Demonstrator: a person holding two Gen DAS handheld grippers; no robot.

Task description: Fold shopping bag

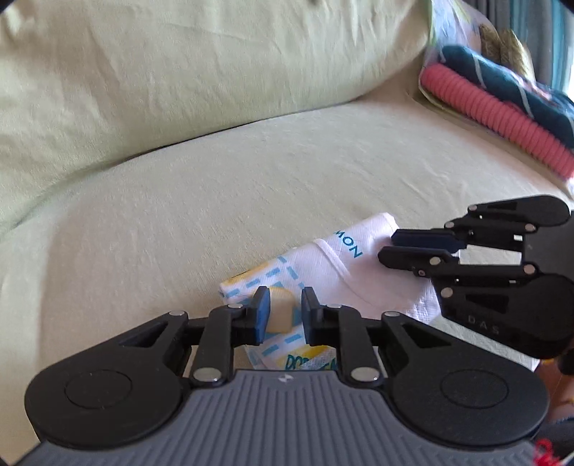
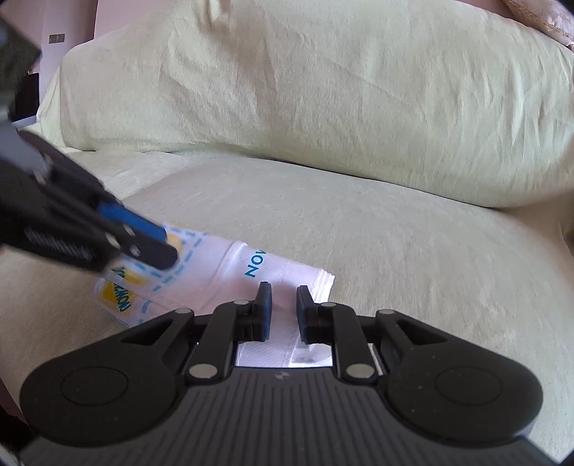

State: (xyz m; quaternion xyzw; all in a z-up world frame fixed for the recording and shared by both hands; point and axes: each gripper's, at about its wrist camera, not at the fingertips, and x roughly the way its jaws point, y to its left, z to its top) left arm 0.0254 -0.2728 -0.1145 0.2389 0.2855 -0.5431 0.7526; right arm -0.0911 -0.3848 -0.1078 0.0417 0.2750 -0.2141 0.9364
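White printed plastic shopping bag (image 1: 323, 279) folded compact on pale green sofa cushion (image 1: 215, 200) — left tool (image 1: 285, 310), right tool (image 2: 283, 310) both apart, gripping nothing; springy folds may reopen.

A pale yellow-green sofa fills both views: its wide seat cushion (image 1: 222, 186) lies under a plump, creased back cushion (image 2: 323, 93) of the same soft cloth, lit by even daylight. At the seat's right end a stack of folded textiles (image 1: 502, 107) rests on it, a coral-pink ribbed piece under a dark teal one with thin pale stripes. Beyond the sofa's left end the right wrist view shows a pale pinkish wall (image 2: 71, 25) with a small plate on it
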